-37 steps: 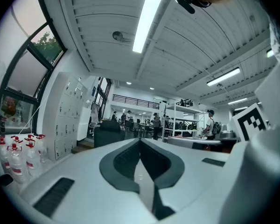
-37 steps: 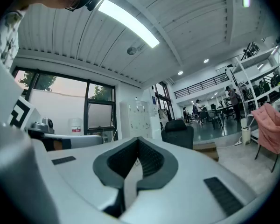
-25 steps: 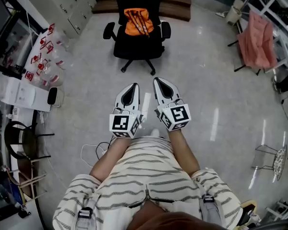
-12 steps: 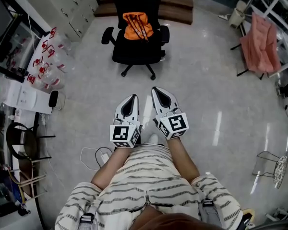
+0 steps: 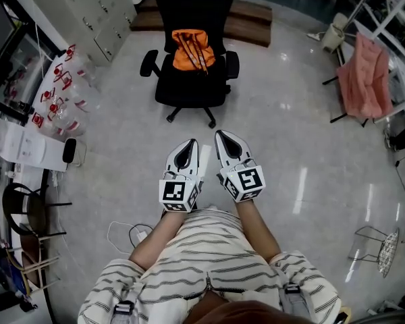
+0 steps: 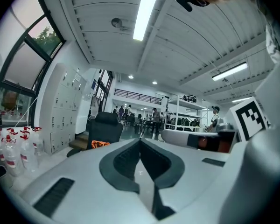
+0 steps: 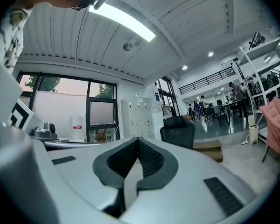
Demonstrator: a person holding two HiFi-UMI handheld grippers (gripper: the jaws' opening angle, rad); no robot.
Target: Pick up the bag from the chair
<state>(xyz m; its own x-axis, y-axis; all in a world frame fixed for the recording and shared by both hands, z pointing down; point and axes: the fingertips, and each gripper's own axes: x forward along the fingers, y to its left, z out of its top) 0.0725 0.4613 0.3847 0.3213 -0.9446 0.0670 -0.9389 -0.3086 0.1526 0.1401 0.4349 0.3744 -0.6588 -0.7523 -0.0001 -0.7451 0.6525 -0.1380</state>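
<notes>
So the left hand-held gripper (image 5: 187, 142) and right hand-held gripper (image 5: 224, 135) are both pinched together and empty, probably because the bag (image 5: 192, 50) on the chair (image 5: 191, 90) is well away.

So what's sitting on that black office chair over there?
An orange fabric bag lies on the seat of the black office chair, close to the backrest. The seat beneath the bag and whatever is inside it are hidden.
</notes>
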